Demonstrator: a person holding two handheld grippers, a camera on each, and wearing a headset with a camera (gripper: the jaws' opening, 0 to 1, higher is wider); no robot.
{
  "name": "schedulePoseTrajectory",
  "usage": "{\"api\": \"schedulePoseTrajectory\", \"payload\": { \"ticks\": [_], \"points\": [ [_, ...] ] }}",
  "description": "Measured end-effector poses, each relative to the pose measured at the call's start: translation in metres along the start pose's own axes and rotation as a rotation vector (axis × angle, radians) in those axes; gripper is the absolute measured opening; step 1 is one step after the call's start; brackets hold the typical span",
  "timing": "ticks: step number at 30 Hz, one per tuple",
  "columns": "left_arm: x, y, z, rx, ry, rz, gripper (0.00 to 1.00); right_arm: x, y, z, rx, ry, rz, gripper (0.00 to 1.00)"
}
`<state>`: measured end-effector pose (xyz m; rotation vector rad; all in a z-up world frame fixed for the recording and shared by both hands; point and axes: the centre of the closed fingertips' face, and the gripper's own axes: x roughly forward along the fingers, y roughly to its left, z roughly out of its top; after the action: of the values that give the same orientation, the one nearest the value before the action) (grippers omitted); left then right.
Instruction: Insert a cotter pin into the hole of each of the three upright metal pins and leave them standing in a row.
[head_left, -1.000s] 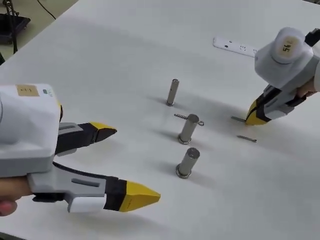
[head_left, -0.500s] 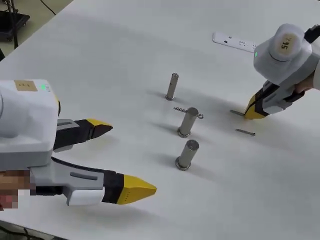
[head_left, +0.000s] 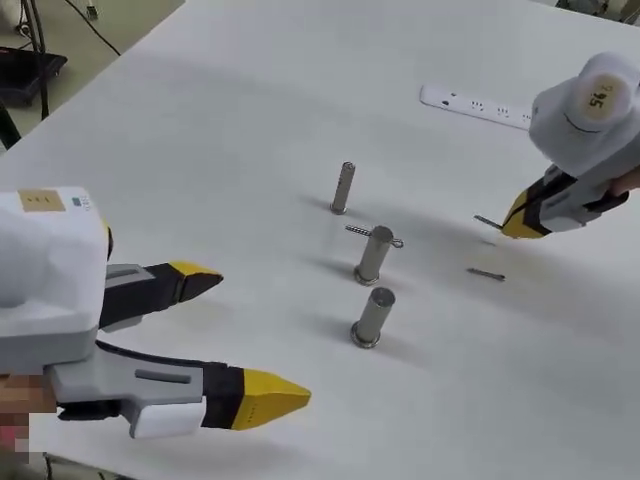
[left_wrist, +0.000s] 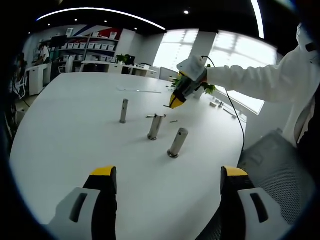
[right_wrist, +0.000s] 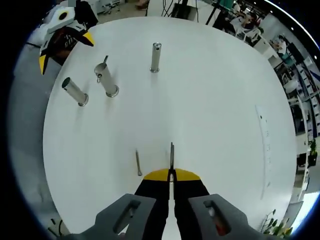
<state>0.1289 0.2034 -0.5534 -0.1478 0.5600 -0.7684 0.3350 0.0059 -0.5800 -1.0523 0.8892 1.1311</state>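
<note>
White table (head_left: 250, 100), left gripper (head_left: 258, 335) spread wide and empty by its near edge, right gripper (head_left: 515, 225) clenched on a cotter pin (right_wrist: 171, 155), three upright metal pins (head_left: 373, 254) in a row mid-table, loose cotter pin (head_left: 486, 273) lying near the right gripper

You work at a wide white table (head_left: 250, 100) with a white power strip (head_left: 470, 103) lying at its far right. Far off on the left, shelves (left_wrist: 95, 46) of white boxes stand against the wall, and bright windows (left_wrist: 230, 55) run along the right. A curved light strip (left_wrist: 95, 8) crosses the dark ceiling. Floor (head_left: 110, 25) shows past the table's left edge.
</note>
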Motion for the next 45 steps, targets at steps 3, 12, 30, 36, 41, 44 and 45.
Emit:
{"api": "schedulePoseTrajectory", "payload": {
  "ticks": [3,12,30,36,41,44,45],
  "points": [
    [-0.002,-0.001,0.004,-0.005,-0.013,0.0,0.82,-0.014,0.008,0.003,-0.001,-0.037,-0.043,0.0],
    [0.0,-0.013,0.015,-0.002,-0.039,-0.012,0.76,-0.04,0.036,0.013,0.051,-0.164,-0.098,0.0],
    [0.013,-0.035,0.038,0.06,-0.053,-0.044,0.57,-0.077,0.083,0.041,-0.043,-0.347,-0.3,0.0],
    [0.019,-0.034,0.052,0.068,-0.071,-0.041,0.53,-0.084,0.101,0.047,-0.108,-0.361,-0.345,0.0],
    [0.023,-0.037,0.069,0.05,-0.117,-0.06,0.4,-0.089,0.113,0.053,-0.142,-0.37,-0.366,0.0],
    [0.027,-0.043,0.078,0.04,-0.138,-0.092,0.38,-0.088,0.123,0.057,-0.167,-0.374,-0.363,0.0],
    [0.028,-0.045,0.08,0.045,-0.138,-0.097,0.37,-0.088,0.125,0.057,-0.171,-0.374,-0.36,0.0]
  ]
}}
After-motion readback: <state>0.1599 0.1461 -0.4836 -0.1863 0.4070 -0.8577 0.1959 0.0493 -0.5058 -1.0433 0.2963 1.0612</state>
